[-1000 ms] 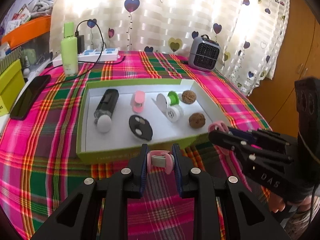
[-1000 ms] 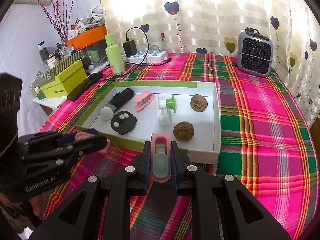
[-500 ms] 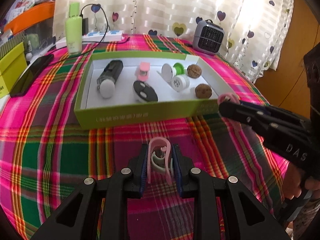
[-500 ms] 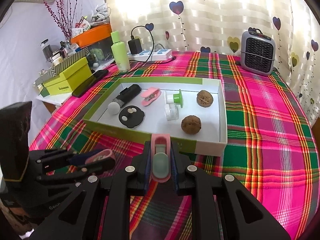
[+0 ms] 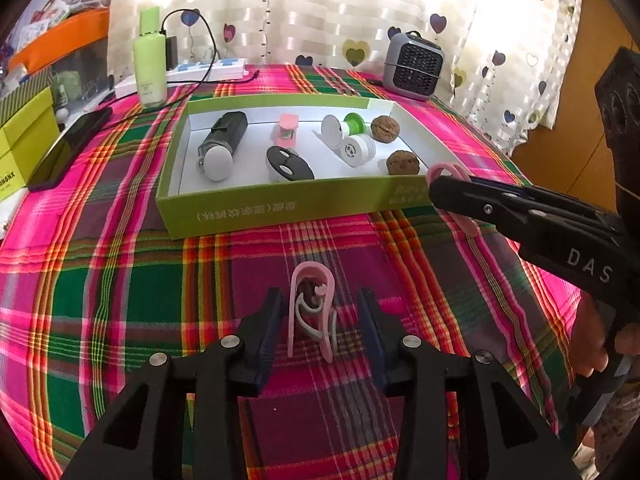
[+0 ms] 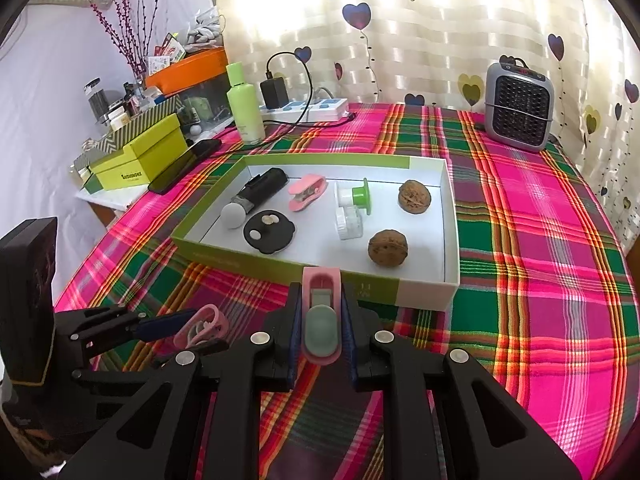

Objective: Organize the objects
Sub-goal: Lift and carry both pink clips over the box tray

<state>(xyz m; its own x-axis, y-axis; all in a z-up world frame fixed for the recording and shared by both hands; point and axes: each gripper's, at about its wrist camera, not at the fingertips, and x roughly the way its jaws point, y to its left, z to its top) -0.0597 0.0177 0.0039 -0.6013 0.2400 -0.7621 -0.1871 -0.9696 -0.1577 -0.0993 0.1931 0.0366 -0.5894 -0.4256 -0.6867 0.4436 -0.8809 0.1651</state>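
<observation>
Opening, left gripper (image 5: 318,320) straddles a pink looped plastic clip (image 5: 310,312) standing on edge on the woven plaid tablecloth (image 5: 120,300); its pads are clear of the clip on both sides. Beyond lies a shallow green-walled cardboard tray (image 5: 280,210), white inside, holding a matte black cylinder (image 5: 224,140), a glossy black disc (image 5: 289,163), white spools (image 5: 352,146) and two wrinkled walnuts (image 5: 403,162). Right gripper (image 6: 321,320) is clamped tight on a smooth pink-and-grey clip (image 6: 320,320), just short of the tray's near wall
</observation>
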